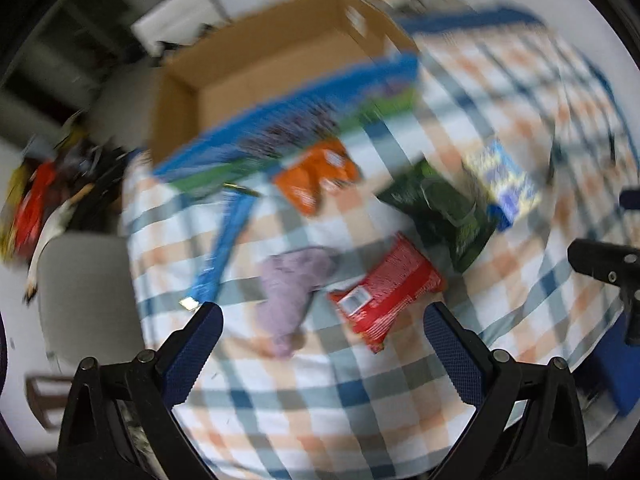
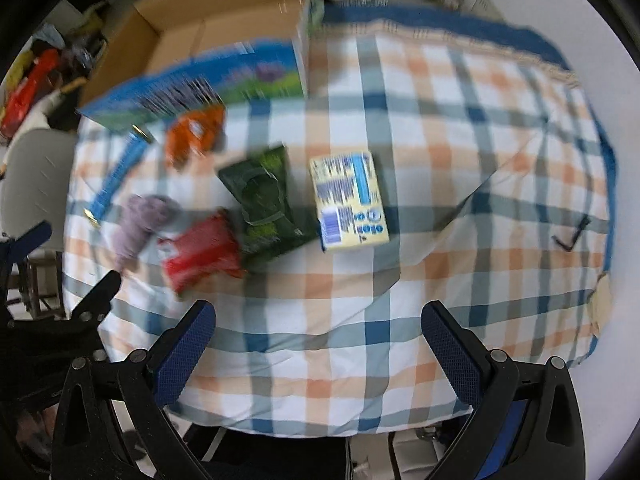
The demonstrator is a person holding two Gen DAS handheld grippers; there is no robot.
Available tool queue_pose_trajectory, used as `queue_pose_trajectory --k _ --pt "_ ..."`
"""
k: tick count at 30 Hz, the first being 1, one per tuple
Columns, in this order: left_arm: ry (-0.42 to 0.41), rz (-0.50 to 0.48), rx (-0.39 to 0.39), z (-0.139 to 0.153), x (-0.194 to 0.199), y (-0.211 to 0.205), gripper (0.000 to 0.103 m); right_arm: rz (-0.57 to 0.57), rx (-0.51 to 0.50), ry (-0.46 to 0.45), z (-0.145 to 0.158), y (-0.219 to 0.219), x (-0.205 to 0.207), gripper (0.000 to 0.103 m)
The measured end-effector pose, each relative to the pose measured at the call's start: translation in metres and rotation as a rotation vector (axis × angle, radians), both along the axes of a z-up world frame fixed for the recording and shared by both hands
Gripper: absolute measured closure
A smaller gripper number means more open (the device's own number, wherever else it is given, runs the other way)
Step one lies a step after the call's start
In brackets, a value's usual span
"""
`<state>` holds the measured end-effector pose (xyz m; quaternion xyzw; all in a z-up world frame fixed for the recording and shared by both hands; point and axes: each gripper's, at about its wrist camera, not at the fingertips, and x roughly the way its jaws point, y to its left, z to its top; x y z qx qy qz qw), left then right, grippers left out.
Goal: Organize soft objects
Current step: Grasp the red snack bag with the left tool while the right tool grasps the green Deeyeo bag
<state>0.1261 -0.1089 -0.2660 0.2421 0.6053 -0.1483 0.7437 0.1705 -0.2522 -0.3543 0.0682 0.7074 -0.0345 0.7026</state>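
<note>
On the checked tablecloth (image 2: 400, 240), left to right: blue tube (image 2: 114, 176), lilac plush (image 2: 138, 224), red packet (image 2: 202, 250), dark green pouch (image 2: 266, 204), yellow box (image 2: 350, 202); orange packet (image 2: 196, 134) sits further back, beside the cardboard box (image 2: 208, 20). Left gripper (image 1: 320, 326) is spread wide, empty, above plush and red packet. Right gripper (image 2: 318, 324) also gapes, holding nothing. Plush likely light, squashy; pinch its thick middle. Packets probably crinkly, slippery; grab an edge seam.
</note>
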Motion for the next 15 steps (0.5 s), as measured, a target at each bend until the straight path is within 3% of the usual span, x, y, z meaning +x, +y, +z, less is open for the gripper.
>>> queue_pose_trajectory --k 3,5,8,11,13,15 --pt "0.054 -0.129 0.038 -0.045 0.002 -0.027 0.0 0.002 0.017 0.064 -0.038 -0.009 0.002 0.0" --pt "0.047 -0.23 0.105 -0.071 -0.001 -0.043 0.0 0.011 0.017 0.088 -0.054 -0.013 0.002 0.0" --pt "0.078 -0.312 0.134 -0.097 -0.004 -0.055 0.0 0.018 0.015 0.111 -0.067 -0.021 0.0 0.0" --pt "0.141 -0.339 0.113 -0.117 0.002 -0.059 0.013 0.013 0.022 0.115 -0.072 -0.027 0.001 0.0" --pt "0.176 -0.348 0.114 -0.128 0.005 -0.058 0.049 0.009 0.026 0.115 -0.072 -0.031 0.004 0.0" --pt "0.189 -0.306 0.107 -0.13 0.008 -0.052 0.051 0.012 0.039 0.107 -0.071 -0.033 0.008 0.0"
